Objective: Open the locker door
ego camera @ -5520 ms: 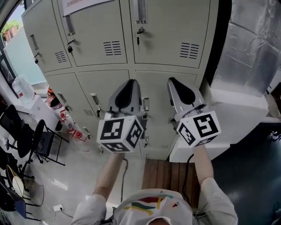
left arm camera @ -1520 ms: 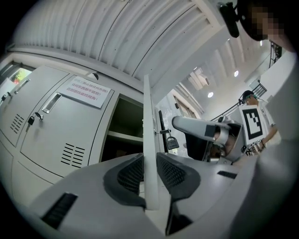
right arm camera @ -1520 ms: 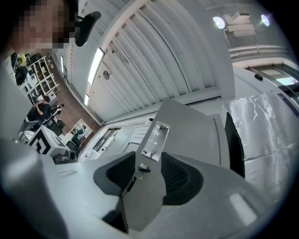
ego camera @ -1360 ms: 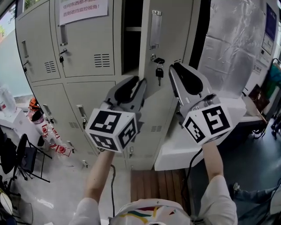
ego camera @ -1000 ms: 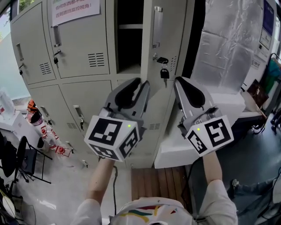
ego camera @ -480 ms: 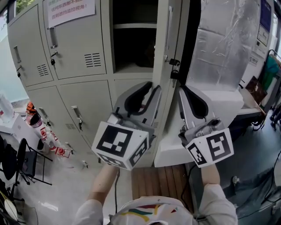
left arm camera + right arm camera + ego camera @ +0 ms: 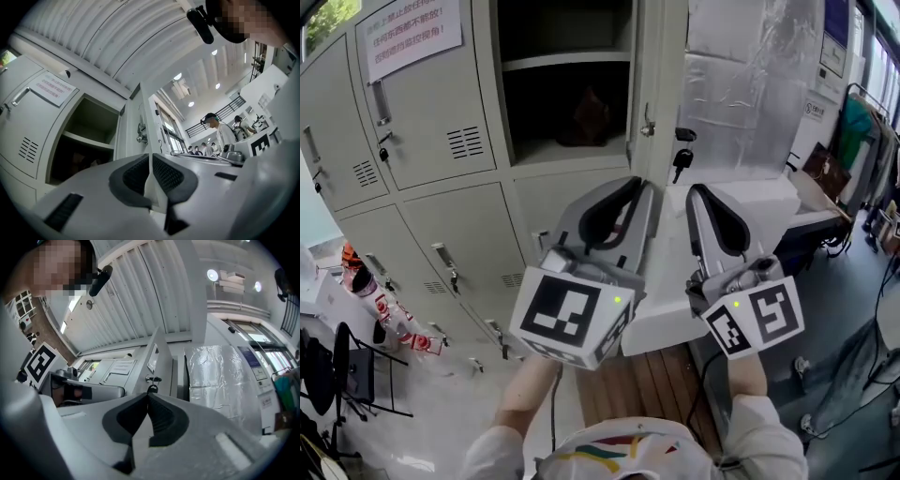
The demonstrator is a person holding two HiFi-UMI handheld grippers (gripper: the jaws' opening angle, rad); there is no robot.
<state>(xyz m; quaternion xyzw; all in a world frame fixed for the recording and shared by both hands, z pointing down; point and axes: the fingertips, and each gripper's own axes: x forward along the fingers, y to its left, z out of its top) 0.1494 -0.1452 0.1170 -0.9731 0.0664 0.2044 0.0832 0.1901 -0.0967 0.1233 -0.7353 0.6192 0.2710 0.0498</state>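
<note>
Facing open locker door, right gripper is pressed together, left gripper just closed, both empty; notice illegible.

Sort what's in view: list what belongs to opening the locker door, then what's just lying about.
For the job:
locker door, standing open
key hanging from its lock
opened compartment

Just lying about:
brown thing inside that compartment
paper notice on the neighbouring locker
folding chair
silver foil sheet
</note>
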